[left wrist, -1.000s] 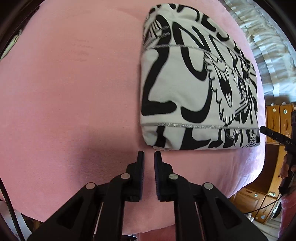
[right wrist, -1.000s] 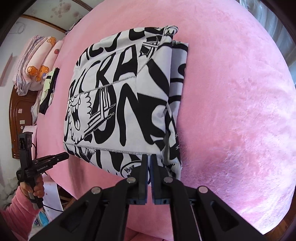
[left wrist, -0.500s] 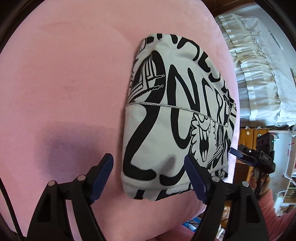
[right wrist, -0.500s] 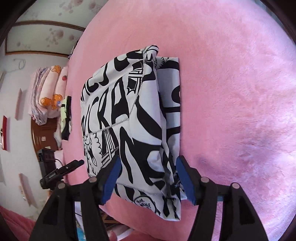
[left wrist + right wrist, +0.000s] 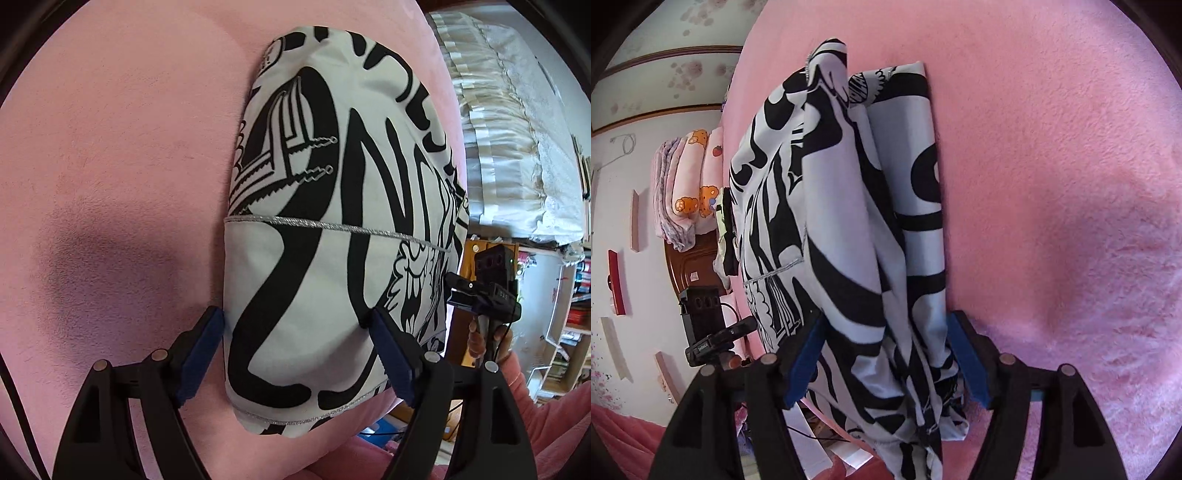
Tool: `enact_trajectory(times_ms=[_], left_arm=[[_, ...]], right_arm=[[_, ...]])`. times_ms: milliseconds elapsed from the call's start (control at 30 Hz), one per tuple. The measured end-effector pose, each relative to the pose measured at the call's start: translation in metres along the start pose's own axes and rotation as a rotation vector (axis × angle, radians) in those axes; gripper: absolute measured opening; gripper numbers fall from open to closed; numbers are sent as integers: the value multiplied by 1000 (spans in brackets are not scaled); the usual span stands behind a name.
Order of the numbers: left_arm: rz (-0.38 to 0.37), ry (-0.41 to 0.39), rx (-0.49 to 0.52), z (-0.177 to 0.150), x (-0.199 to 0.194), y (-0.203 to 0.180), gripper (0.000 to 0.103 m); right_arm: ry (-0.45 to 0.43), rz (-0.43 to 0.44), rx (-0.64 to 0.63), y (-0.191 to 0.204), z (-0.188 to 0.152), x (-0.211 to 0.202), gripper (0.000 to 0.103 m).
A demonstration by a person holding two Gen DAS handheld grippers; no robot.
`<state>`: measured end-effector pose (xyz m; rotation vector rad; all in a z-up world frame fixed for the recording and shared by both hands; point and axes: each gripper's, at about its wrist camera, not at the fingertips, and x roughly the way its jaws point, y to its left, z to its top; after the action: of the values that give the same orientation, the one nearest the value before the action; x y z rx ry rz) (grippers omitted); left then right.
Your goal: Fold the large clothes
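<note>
Pink plush blanket (image 5: pixel 110 155) covers the whole work surface; its nap looks soft and yielding. On it lies the folded garment (image 5: pixel 332 229), white with heavy black lettering, a compact multi-layer bundle near the blanket's near edge, with its end overhanging slightly toward the cameras. Long axis runs away from both cameras, from the near edge up toward the far side; the silver-stitched seam crosses it at right angles. In the right wrist view the stack shows at least three loose layers along its right flank, the lowest one lying flat and offset outward. Left gripper (image 5: pixel 295 347) stands wide, jaws straddling the near left part of the bundle; pads not pressing. Right gripper (image 5: pixel 884 354) straddles the near right part, jaws opening, cloth between them but no visible pinch. Beyond the edge, a hand (image 5: pixel 491 339) on the other tool shows. Risks, as judged: if the jaws close on only the top layers, the lower offset layer stays behind and the fold opens on lifting. Uneven closing or lifting between the two sides would skew the bundle. The overhanging end could slide off the edge. Pads might also catch the blanket pile along with the cloth.
</note>
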<state>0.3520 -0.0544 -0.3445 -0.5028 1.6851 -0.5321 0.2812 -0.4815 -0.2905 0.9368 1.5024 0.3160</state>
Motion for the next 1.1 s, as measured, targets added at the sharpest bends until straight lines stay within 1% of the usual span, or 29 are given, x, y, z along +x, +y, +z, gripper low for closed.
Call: enact_trajectory(times_ms=[100, 200, 267, 367, 433, 533, 633, 700, 800, 933, 1000, 1100], left_arm=[[8, -7, -13, 1, 0, -1, 79], [47, -27, -15, -5, -5, -5, 79], [107, -67, -30, -11, -12, -11, 79], [173, -128, -22, -22, -22, -22, 79], [209, -162, -27, -29, -26, -32, 79], [254, -195, -16, -38, -27, -48, 79], [289, -228, -1, -47, -29, -66, 79], [316, -238, 16, -54, -26, -75, 79], [381, -248, 45, -62, -23, -90, 79], [405, -274, 43, -77, -24, -103, 79], [431, -288, 47, -85, -26, -110, 79], [441, -303, 51, -95, -29, -119, 79]], right_arm=[[9, -5, 1, 1, 2, 2, 70], [12, -23, -1, 4, 4, 0, 70], [6, -39, 7, 9, 4, -1, 70], [-40, -100, 18, 15, -7, -8, 70], [-75, -117, 26, 22, -15, -12, 70], [-147, -170, 21, 38, -31, -17, 70], [-216, -236, -14, 58, -47, -21, 70], [-236, -261, -43, 70, -55, -22, 70], [-268, -310, -81, 87, -69, -21, 70], [-286, -363, -120, 100, -84, -20, 70], [-294, -386, -126, 105, -92, -19, 70], [-309, -418, -134, 113, -101, -18, 70]])
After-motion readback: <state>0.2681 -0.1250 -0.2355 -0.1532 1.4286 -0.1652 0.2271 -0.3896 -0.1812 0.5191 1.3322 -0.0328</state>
